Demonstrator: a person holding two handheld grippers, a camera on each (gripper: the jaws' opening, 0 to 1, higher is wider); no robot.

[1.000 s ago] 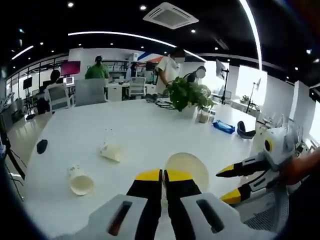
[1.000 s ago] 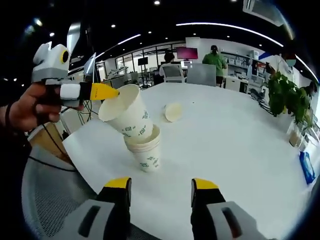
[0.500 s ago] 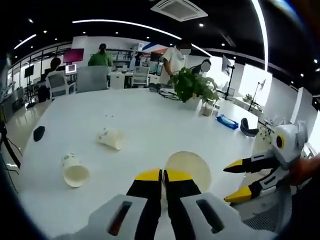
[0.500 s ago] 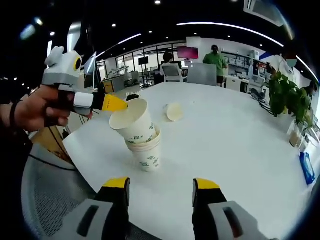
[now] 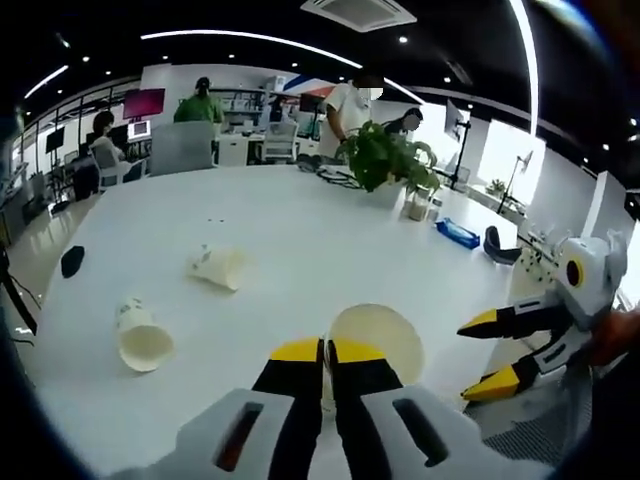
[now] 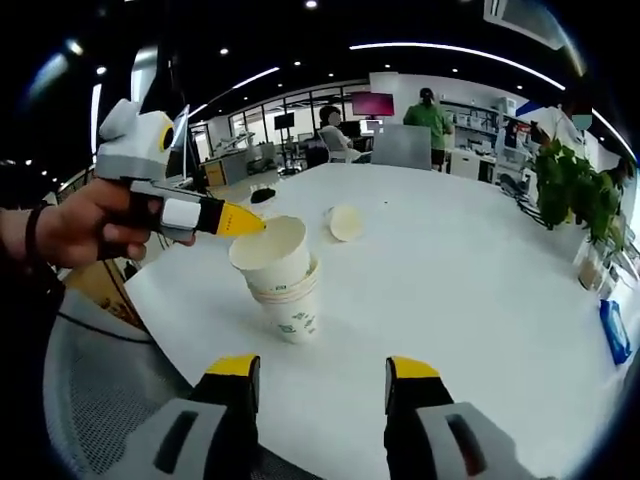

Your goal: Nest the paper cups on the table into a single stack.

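Left tongs [image 6: 240,222] pinch cup [image 6: 272,253] rim — atop stack [image 6: 290,305].

Open office: ceiling light strips [image 5: 250,38] glowing upper frame; potted plant [image 5: 385,165] sitting on white table [image 5: 290,240]; windows [image 5: 500,160] glaring right.

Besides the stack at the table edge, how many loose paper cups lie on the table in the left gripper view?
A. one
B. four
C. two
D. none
C: one cup lies on its side with its mouth toward the camera, and another cup lies tipped farther back on the table.
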